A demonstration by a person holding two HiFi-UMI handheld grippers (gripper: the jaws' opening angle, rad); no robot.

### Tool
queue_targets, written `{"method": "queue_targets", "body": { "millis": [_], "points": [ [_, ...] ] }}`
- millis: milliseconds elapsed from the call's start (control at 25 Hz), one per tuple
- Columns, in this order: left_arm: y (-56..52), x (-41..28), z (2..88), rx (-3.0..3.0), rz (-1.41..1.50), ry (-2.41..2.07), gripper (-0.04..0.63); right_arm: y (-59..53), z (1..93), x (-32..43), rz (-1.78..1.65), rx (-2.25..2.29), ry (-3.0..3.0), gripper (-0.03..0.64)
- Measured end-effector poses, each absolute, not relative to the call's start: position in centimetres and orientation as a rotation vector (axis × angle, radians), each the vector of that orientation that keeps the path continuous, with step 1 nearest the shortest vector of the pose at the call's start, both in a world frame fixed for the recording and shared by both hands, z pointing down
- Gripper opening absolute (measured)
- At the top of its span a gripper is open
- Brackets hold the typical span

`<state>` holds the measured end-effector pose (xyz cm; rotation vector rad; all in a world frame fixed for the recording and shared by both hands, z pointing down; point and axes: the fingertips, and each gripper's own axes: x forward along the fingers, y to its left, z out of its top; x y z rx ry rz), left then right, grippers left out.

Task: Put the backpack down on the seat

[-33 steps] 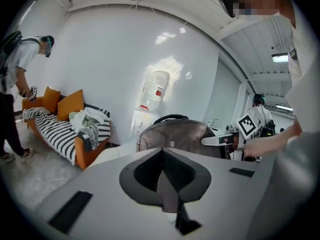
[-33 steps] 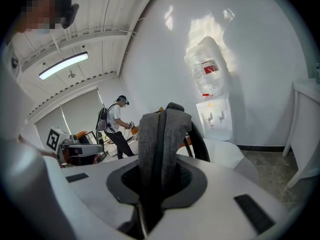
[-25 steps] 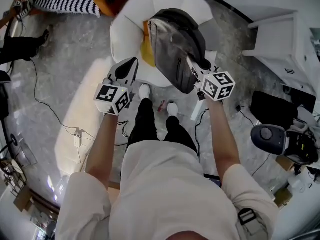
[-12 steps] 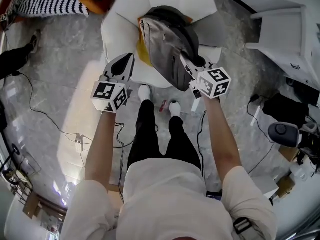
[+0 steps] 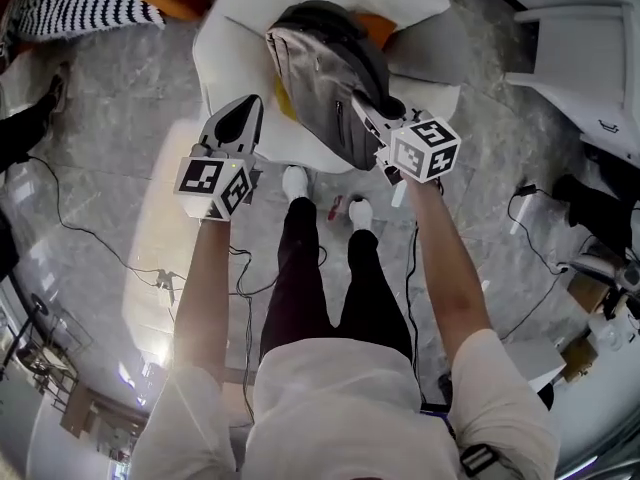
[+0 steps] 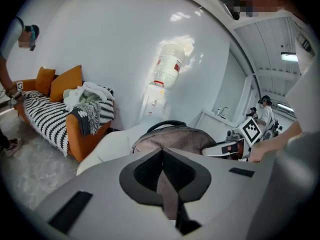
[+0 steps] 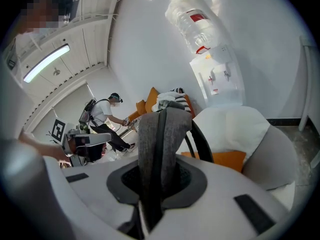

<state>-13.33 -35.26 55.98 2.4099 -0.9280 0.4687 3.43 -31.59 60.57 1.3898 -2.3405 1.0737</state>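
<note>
The right gripper (image 5: 363,109) pinches the grey backpack (image 5: 318,78) by its strap (image 7: 158,134) over the white seat (image 5: 225,63), while the left gripper (image 5: 245,118) has its fingers closed together.

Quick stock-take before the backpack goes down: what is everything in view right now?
backpack: one, grey, held over the armchair
armchair: one, white, straight ahead
cushion: one, orange, on the armchair seat
sofa: one, orange with a black-and-white striped cover, left of the armchair
water dispenser: one, white, by the wall behind the armchair
cables: several, black, on the floor
shoes: two, white, before the armchair
left tongs: one, grey, shut on a backpack strap
right tongs: one, grey, shut on a backpack strap
</note>
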Motion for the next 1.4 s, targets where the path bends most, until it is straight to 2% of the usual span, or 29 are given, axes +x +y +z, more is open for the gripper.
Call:
{"method": "queue_targets", "body": {
  "millis": [680,1400],
  "points": [
    [-37.6,-12.0,65.9,2.375,0.498,-0.869,0.017,-35.1,68.8,1.1,1.207,1.323,-2.426,0.077],
    [-37.5,-9.0,70.5,2.383,0.522,-0.768,0.017,-36.5,73.0,1.3,1.244,1.205,-2.486,0.075]
  ]
}}
